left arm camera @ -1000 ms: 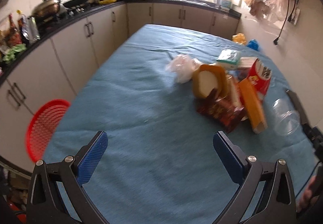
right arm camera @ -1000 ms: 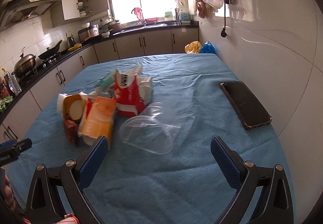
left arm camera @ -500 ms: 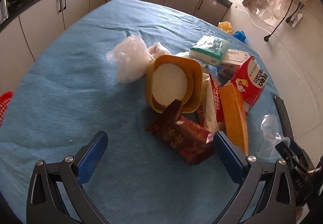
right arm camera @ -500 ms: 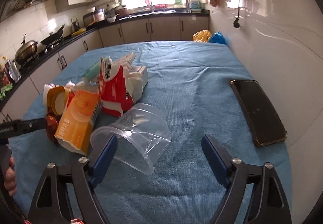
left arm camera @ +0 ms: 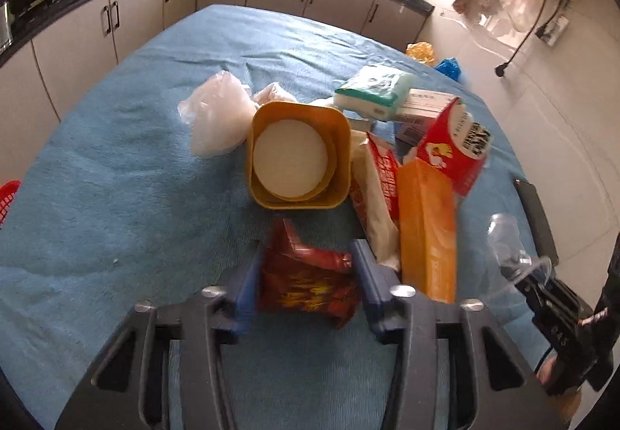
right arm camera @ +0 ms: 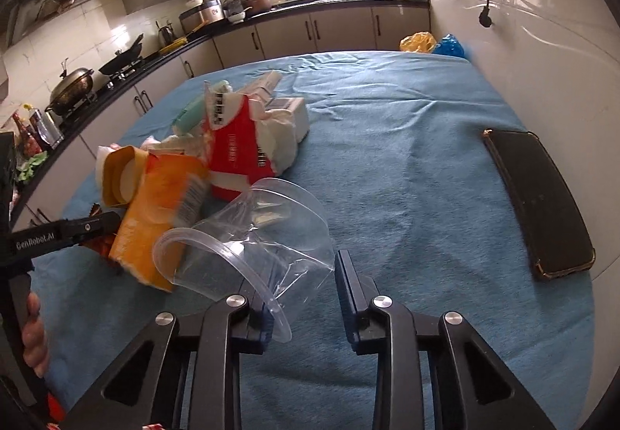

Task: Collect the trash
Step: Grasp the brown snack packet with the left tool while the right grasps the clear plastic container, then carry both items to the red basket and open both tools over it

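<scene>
Phone (right arm camera: 538, 203) clear in right view; red basket (left arm camera: 8, 193) left only.

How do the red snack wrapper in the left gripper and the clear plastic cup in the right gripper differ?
The red snack wrapper is opaque, printed and crumpled; the clear plastic cup is see-through and plain, lying on its side. The wrapper sits squeezed between both pads of the left gripper, while the right gripper pinches only the cup's thin wall near its rim. Both are trash on the blue tablecloth, each gripped after the jaws just closed.
</scene>
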Demonstrator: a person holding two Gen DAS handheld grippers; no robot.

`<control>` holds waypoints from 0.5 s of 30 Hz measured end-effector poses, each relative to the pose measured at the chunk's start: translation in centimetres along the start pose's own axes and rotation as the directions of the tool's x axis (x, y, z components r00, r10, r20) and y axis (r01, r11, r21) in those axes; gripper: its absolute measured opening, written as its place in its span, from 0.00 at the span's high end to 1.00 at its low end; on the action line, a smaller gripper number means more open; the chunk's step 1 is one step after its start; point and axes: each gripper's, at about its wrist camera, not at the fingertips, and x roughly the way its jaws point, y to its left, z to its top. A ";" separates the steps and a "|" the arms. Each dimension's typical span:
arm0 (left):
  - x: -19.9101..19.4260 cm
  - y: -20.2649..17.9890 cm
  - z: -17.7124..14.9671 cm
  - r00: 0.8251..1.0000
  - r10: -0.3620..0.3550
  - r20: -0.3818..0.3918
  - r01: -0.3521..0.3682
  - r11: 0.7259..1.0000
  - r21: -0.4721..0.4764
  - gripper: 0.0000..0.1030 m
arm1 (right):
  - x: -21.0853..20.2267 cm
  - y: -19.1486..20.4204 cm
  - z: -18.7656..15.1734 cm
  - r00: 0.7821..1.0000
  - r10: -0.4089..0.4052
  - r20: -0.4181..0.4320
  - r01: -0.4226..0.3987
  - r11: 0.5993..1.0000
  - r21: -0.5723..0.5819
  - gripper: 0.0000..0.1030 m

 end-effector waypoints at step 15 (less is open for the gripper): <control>-9.2 7.3 -2.4 0.990 -0.093 0.104 0.098 0.994 -0.048 0.77 | -7.5 6.3 -1.3 0.992 -0.052 0.112 0.051 0.999 0.016 0.73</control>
